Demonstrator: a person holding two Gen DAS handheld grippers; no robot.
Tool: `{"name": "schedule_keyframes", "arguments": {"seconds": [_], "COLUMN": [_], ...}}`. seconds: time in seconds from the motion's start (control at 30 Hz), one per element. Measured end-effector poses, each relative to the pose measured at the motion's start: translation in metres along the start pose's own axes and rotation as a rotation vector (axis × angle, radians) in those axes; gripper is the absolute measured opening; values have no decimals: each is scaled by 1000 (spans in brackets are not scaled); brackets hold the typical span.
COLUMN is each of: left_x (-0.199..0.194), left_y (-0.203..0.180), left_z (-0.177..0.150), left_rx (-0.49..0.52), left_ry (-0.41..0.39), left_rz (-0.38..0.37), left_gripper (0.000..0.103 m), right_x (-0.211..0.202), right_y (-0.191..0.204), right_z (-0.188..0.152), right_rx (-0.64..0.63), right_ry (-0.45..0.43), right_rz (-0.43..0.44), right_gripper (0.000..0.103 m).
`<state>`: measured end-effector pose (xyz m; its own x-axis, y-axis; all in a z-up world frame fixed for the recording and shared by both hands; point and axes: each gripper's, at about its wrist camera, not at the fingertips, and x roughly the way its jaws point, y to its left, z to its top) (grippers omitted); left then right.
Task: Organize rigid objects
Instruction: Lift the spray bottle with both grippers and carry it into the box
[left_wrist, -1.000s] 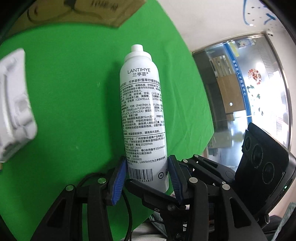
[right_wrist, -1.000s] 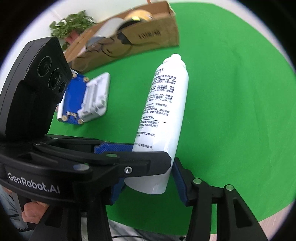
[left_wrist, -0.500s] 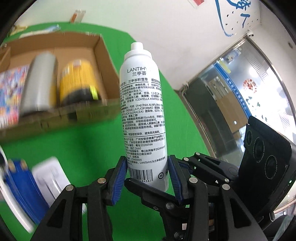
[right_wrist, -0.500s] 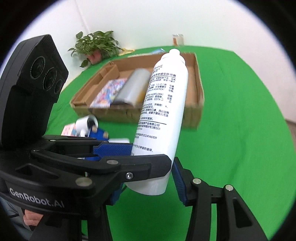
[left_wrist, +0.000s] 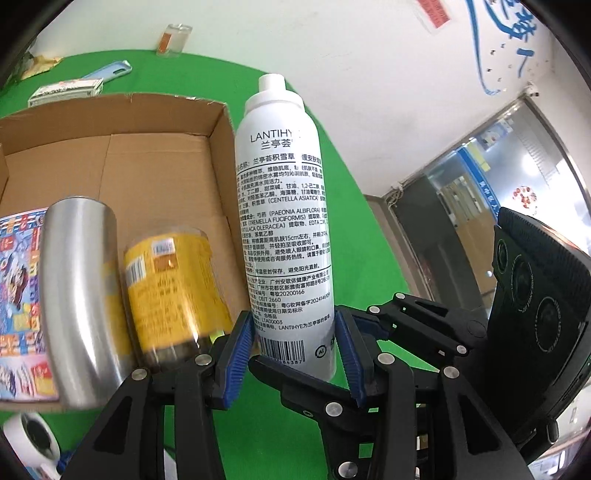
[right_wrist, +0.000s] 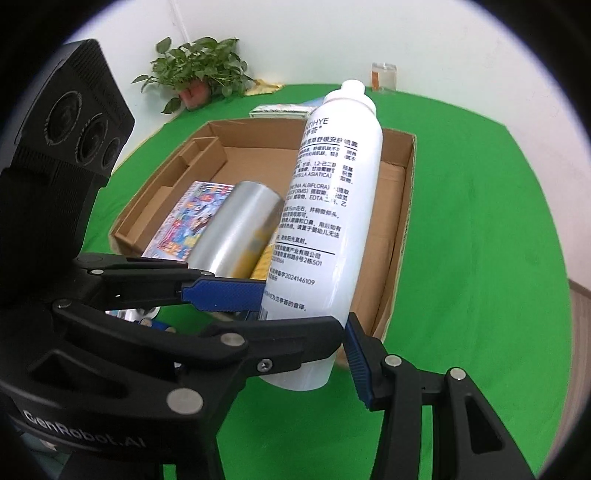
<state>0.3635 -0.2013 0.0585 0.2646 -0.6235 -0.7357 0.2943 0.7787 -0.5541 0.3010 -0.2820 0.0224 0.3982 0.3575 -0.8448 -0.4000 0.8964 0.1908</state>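
A white LANTIHYE spray bottle (left_wrist: 282, 221) hangs in the air, cap pointing away, over the near right part of an open cardboard box (left_wrist: 218, 122). My left gripper (left_wrist: 293, 354) is shut on its lower end, blue pads against both sides. My right gripper (right_wrist: 306, 369) is shut on the same lower end, crossing the left one; its left pad is hidden behind the left gripper's finger. In the right wrist view the bottle (right_wrist: 332, 206) leans over the box (right_wrist: 406, 192). Inside lie a silver cylinder (right_wrist: 236, 229), a yellow can (left_wrist: 170, 280) and a colourful book (right_wrist: 195, 218).
Beyond the box on the green table are a small carton (left_wrist: 66, 90), a blue phone case (left_wrist: 110, 70) and a glass jar (right_wrist: 384, 75). A potted plant (right_wrist: 195, 74) stands at the back left. A white tape roll (left_wrist: 26, 435) lies near me. The table edge curves at the right.
Both grippers have risen and carried the bottle from over the bare green cloth to the box. The view now looks down into the box. The grip is unchanged.
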Motion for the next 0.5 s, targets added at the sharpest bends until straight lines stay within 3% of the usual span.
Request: {"name": "schedule_keyframes", "arguments": {"seconds": [0.17, 0.27, 0.43, 0.5], "left_x": [38, 56, 69, 64], "left_y": [14, 16, 5, 0], "left_z": [26, 16, 28, 31], "left_rx": [-36, -45, -33, -30], "left_ry": [62, 107, 137, 107], "left_rz": [41, 73, 100, 123], "left_gripper": [42, 41, 42, 42], "right_x": [23, 37, 40, 38], "right_y": [-20, -24, -32, -33], "right_z": [-2, -8, -15, -16], "right_rx": [49, 67, 109, 124], "right_ry": [20, 51, 77, 65], "right_rz": [18, 10, 28, 23], "right_gripper": [47, 47, 47, 48]}}
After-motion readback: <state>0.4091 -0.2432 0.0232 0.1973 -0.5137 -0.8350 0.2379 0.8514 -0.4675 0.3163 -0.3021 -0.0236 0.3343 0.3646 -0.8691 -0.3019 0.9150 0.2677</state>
